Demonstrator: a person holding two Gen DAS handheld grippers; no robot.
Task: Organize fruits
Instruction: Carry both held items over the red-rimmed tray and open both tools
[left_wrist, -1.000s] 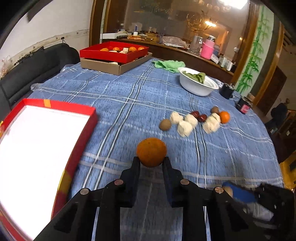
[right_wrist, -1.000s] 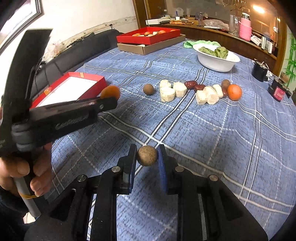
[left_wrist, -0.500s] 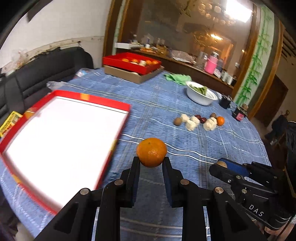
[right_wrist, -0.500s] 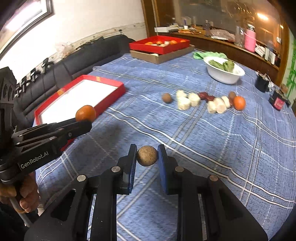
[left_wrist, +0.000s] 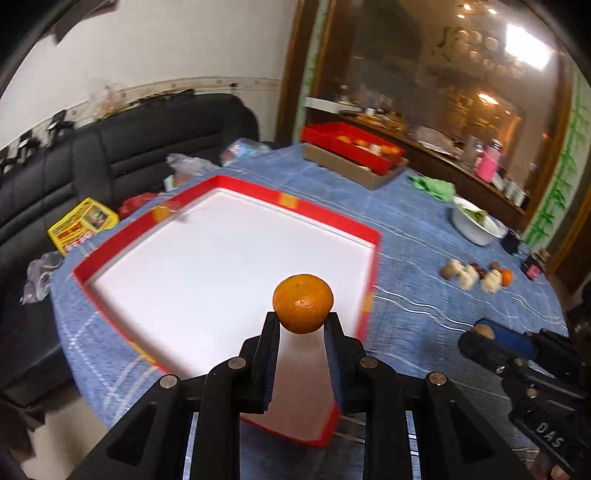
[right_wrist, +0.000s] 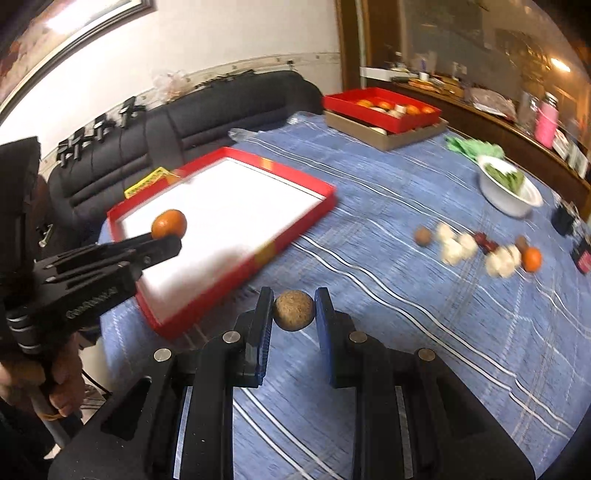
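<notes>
My left gripper (left_wrist: 302, 320) is shut on an orange mandarin (left_wrist: 303, 303) and holds it over the near right part of the red tray with a white floor (left_wrist: 207, 258). From the right wrist view the same mandarin (right_wrist: 169, 224) hangs above the tray (right_wrist: 295, 225), at its left end. My right gripper (right_wrist: 294, 309) is shut on a small brown round fruit (right_wrist: 294, 310) above the blue checked cloth, just right of the tray's near corner. A row of loose fruits (right_wrist: 476, 247) lies on the cloth to the right: brown, white, dark red and orange pieces.
A second red tray with fruits (right_wrist: 384, 107) rests on a cardboard box at the far end of the table. A white bowl of greens (right_wrist: 509, 188) and a green cloth (right_wrist: 472, 147) are at the back right. A black sofa (left_wrist: 110, 155) runs along the left; a hand (right_wrist: 55, 384) grips the left tool.
Both grippers have swung left with their fruits. The mandarin has passed from over the cloth to over the red tray, and the brown fruit has come close to the tray's near corner.
</notes>
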